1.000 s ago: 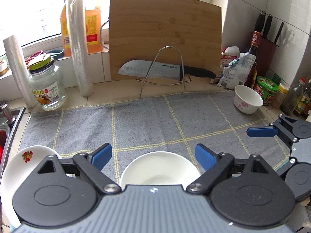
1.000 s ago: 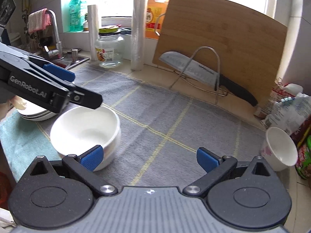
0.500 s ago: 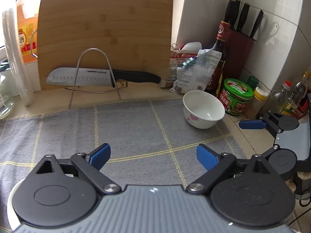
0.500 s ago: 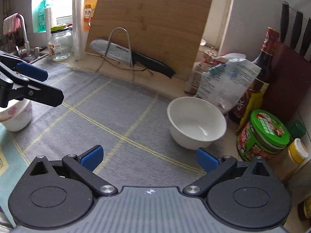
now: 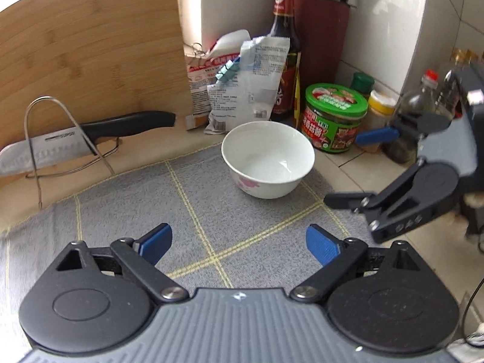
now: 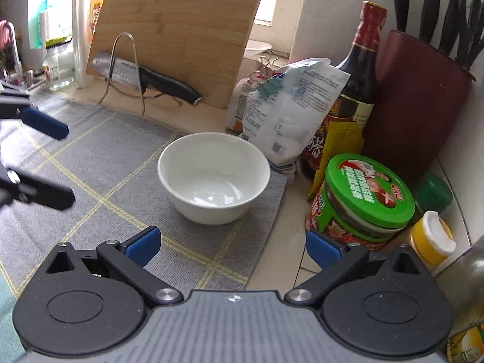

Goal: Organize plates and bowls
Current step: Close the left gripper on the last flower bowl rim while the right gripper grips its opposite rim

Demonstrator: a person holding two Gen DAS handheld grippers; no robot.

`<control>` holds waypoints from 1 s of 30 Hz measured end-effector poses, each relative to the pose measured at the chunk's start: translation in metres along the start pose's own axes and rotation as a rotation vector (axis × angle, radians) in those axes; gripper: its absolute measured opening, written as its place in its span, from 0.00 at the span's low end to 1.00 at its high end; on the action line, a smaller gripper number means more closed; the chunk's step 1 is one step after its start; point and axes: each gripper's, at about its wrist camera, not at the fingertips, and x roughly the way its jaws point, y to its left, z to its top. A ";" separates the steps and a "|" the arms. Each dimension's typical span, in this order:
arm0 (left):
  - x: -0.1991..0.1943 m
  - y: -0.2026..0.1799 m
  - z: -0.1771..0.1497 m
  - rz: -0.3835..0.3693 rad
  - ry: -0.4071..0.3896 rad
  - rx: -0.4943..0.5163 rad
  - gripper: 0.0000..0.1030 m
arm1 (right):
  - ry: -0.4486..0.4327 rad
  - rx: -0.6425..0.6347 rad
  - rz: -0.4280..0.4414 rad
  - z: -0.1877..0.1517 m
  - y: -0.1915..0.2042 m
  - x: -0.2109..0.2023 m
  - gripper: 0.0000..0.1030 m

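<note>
- White glazed bowl (image 5: 268, 158), round, empty, pink flower print on its outer wall; it stands upright near the far right corner of the grey cloth (image 5: 145, 208).
- Grey cloth: napped weave with thin yellow grid lines, spread over a beige tiled table (image 5: 348, 166).
- Bamboo cutting board (image 5: 90, 45) leans at the back; a black-handled knife (image 5: 90, 133) lies in a wire stand before it.
- Beside the bowl: crumpled packets, a dark sauce bottle (image 6: 360, 75), a green-lidded jar (image 6: 363, 199), a maroon knife block (image 6: 420, 106).
- Left tongs (image 5: 239, 242): blue pads spread apart, nothing between, short of the bowl.
- Right tongs (image 6: 231, 246): released, empty, the bowl just ahead.
- Right wrist view alone shows the window sill and a clear glass jar (image 6: 57, 66).
</note>
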 end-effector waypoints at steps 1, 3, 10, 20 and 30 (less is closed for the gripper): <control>0.006 0.000 0.002 -0.002 -0.001 0.010 0.92 | 0.001 0.007 0.005 0.003 -0.004 0.001 1.00; 0.018 0.000 0.006 -0.013 0.009 0.018 0.92 | -0.002 0.022 0.009 0.009 -0.010 0.005 1.00; 0.055 -0.005 0.019 -0.045 0.025 0.068 0.92 | 0.000 0.098 0.085 0.036 -0.025 0.027 1.00; 0.084 -0.006 0.032 -0.055 -0.003 0.105 0.92 | 0.063 0.101 0.102 0.056 -0.023 0.068 0.80; 0.093 -0.009 0.046 -0.081 -0.014 0.163 0.92 | 0.092 0.115 0.141 0.061 -0.026 0.084 0.72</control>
